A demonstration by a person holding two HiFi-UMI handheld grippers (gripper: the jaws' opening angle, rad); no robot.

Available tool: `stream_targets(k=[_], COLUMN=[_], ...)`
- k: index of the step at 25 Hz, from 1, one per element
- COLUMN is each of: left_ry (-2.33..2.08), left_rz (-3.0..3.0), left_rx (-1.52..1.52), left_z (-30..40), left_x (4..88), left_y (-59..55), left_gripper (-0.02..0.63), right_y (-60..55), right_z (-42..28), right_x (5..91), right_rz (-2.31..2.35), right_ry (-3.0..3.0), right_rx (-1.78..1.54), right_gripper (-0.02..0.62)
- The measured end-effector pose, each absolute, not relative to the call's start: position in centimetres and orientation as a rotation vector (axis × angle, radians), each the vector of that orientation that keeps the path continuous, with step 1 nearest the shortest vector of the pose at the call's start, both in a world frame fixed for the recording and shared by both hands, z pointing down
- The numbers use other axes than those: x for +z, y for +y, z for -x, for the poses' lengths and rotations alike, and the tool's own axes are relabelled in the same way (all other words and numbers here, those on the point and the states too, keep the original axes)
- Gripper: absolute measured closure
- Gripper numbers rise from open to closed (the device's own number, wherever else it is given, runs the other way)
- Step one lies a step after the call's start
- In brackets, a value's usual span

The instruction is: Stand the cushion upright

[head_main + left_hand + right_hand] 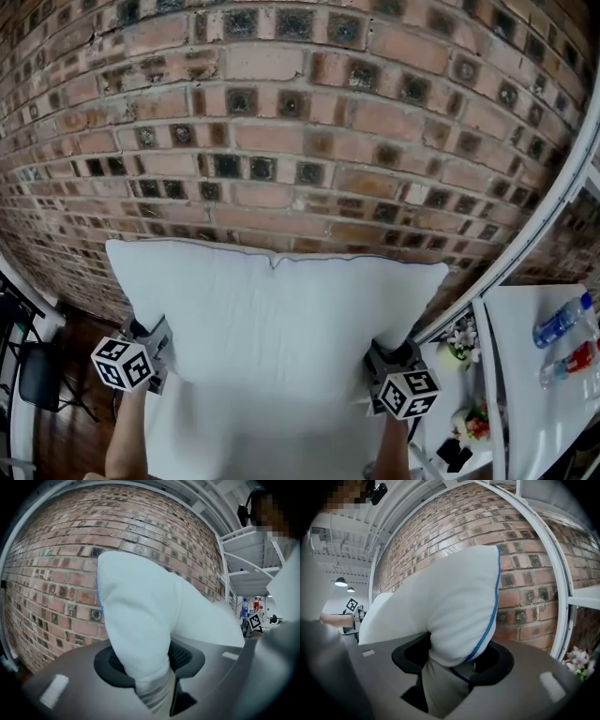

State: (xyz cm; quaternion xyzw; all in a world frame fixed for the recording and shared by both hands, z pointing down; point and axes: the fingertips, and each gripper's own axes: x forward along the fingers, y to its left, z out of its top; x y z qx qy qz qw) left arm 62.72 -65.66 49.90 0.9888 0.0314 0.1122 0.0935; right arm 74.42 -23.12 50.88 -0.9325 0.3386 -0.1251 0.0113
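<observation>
While you've got both hands up in front of the red brick wall [281, 122], the big white fabric cushion with thin blue piping [281, 328] hangs between them, its broad face toward you and its top edge running roughly level across the head view. Your left gripper [150, 349] has the cushion's left side edge and your right gripper [389, 361] has the right side edge, both fairly low on the sides.

Left gripper view: the jaws are partly closed, pinching a thick fold of white fabric, and the stuffing bulges out above the pads. Right gripper view: same deal, but the jaws stand wider, clamped on a fatter bunch of the edge, with the blue piping running right down through the gap.

The cushion's bottom runs off the lower edge of the head view, so I can't tell whether it sits on anything.

Off to your right there's a white surface [525, 375] with two plastic bottles, one blue-labelled [561, 322] and one red-labelled [572, 361], well apart from the cushion. A small pot of pale flowers [459, 342] sits near your right gripper, and a curved white metal frame [553, 206] runs up past it. A black chair [37, 375] stands down on your left.
</observation>
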Motion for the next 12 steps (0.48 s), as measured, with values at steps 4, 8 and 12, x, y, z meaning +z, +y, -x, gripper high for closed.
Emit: stream_targets(k=[4, 8, 12], left_ry=[0.109, 0.108, 0.128], left_rz=[-2.940, -2.930, -2.916], left_rx=[0.344, 0.370, 0.383], left_z=[-64.7, -65.8, -66.4], left_x=[50.0, 50.7, 51.4], left_y=[-66.0, -67.0, -67.4], left_gripper=[0.440, 0.439, 0.412], right_y=[-23.2, -23.1, -22.5], right_z=[-76.0, -77.0, -77.6], right_x=[51.0, 51.8, 52.8], right_rz=[2.901, 2.868, 2.834], right_ry=[1.049, 1.066, 1.069], right_rx=[-0.385, -0.406, -0.430], right_gripper=[0.331, 0.331, 0.321])
